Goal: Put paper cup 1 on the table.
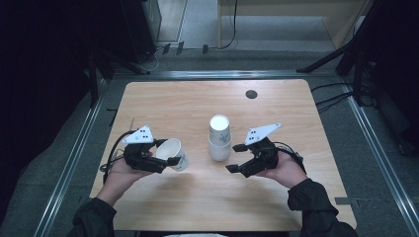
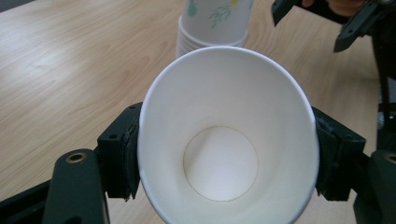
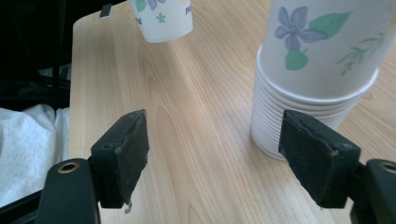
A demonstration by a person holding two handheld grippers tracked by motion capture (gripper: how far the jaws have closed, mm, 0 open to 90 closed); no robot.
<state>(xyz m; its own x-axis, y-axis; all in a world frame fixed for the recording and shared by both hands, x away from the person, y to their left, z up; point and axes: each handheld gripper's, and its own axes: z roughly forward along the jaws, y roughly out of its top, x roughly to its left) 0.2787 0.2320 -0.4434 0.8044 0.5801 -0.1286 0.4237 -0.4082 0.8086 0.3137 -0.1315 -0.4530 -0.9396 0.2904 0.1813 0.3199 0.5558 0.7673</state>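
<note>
Beside held cup [image 1: 173, 153], cup stack [image 1: 219, 138]

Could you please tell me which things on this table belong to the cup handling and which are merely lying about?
In the job:
- paper cup, clamped in the left gripper
- cup stack, upside down
- right gripper, open beside the stack

Lying about:
- dark round disc near the table's far edge

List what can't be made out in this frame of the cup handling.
- Stack of cups: top cut off by the edge in both gripper views; too small to count in the high view.
- Held cup: printed outside faces away in the left gripper view.
- Left gripper: pads hidden by the cup, high view.
</note>
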